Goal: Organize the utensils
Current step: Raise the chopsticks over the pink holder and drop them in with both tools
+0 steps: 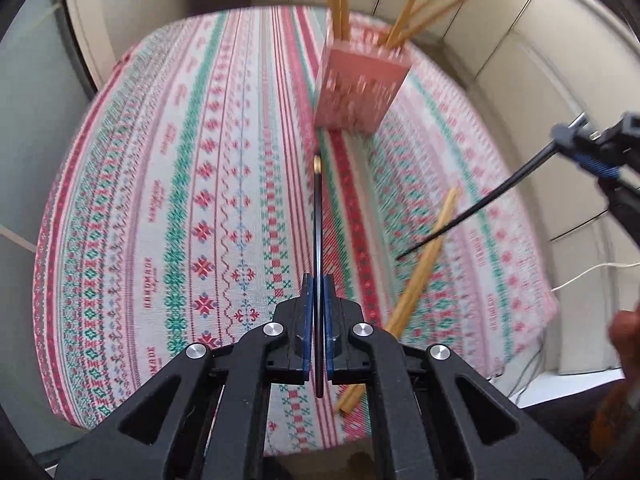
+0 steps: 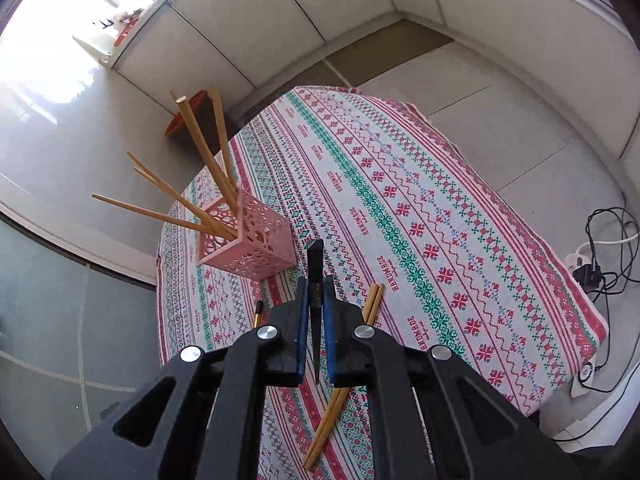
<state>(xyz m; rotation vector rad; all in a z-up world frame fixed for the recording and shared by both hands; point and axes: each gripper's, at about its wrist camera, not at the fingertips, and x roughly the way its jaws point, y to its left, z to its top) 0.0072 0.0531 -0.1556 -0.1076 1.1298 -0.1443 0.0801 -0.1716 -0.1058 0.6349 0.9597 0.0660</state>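
Clamped between the left gripper's [image 1: 318,300] closed pads, a black chopstick [image 1: 317,216] is pointed toward the pink holder [image 1: 360,88]. Another black chopstick [image 2: 315,276] is pinched by the right gripper [image 2: 316,300]. Two wooden chopsticks [image 2: 340,396] are left on the tablecloth [image 2: 440,240].
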